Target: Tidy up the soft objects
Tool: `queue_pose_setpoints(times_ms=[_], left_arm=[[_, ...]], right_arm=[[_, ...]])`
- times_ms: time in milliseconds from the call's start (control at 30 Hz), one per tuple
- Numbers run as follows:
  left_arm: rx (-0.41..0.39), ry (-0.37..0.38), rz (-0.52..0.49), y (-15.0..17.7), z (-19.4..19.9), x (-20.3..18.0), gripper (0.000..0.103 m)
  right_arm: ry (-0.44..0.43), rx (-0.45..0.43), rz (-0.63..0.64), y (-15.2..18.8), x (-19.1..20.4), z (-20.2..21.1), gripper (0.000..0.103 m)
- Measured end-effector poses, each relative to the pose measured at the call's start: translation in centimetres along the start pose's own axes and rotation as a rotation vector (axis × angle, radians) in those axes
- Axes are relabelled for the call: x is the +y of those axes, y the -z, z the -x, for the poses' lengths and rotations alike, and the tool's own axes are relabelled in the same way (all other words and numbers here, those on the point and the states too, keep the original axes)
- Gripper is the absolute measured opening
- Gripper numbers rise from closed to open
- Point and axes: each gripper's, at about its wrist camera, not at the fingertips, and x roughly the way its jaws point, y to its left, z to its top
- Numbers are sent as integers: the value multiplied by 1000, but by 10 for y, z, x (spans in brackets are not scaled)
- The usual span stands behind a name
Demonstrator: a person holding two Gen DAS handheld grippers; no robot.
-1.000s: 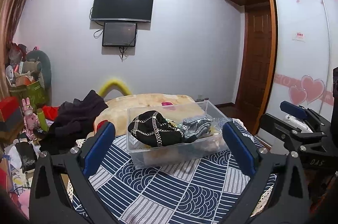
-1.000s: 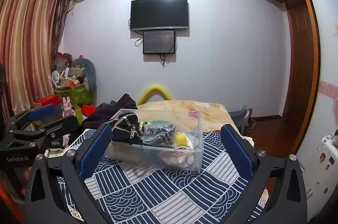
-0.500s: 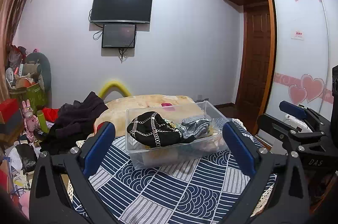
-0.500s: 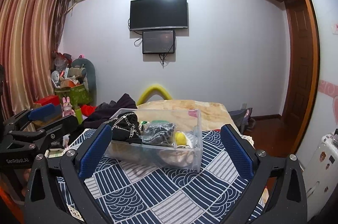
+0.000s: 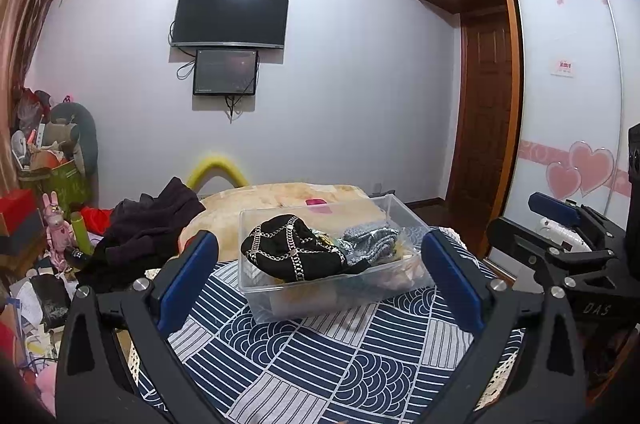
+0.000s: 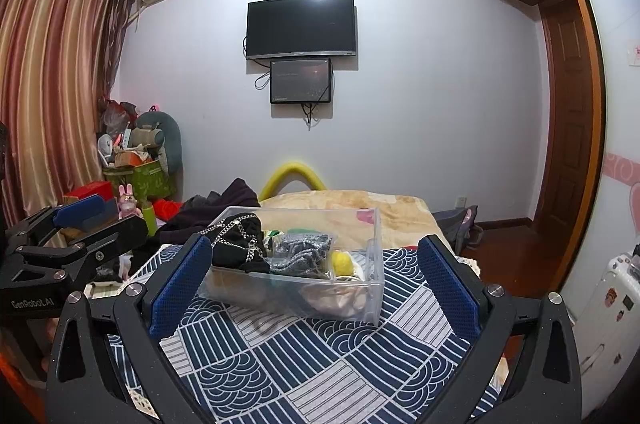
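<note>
A clear plastic box (image 5: 276, 298) stands on a blue and white patterned cloth (image 5: 320, 356). It holds a black item with silver chains (image 5: 294, 250), a grey knitted piece (image 5: 370, 240) and more soft things underneath. In the right wrist view the box (image 6: 372, 288) also shows a yellow soft ball (image 6: 342, 261). My left gripper (image 5: 320, 272) is open and empty, short of the box. My right gripper (image 6: 314, 276) is open and empty, also short of the box. Each gripper shows at the edge of the other's view.
A dark pile of clothes (image 5: 144, 232) lies left of the box on a beige blanket (image 5: 280, 198). Boxes, a pink toy rabbit (image 5: 56, 220) and clutter fill the left floor. A wardrobe (image 5: 568, 104) and a door (image 5: 488, 104) stand at the right.
Both views have shifted only slightly; the box sits a little lower in the left wrist view. Both grippers stay open and empty.
</note>
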Motion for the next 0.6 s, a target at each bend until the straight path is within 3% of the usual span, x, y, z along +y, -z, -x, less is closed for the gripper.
queue_pose_setpoints(times_ms=[600], left_arm=[[7,12,-22,1,2,-7,103]], right_arm=[[-2,6,-1,0,0,-2,103]])
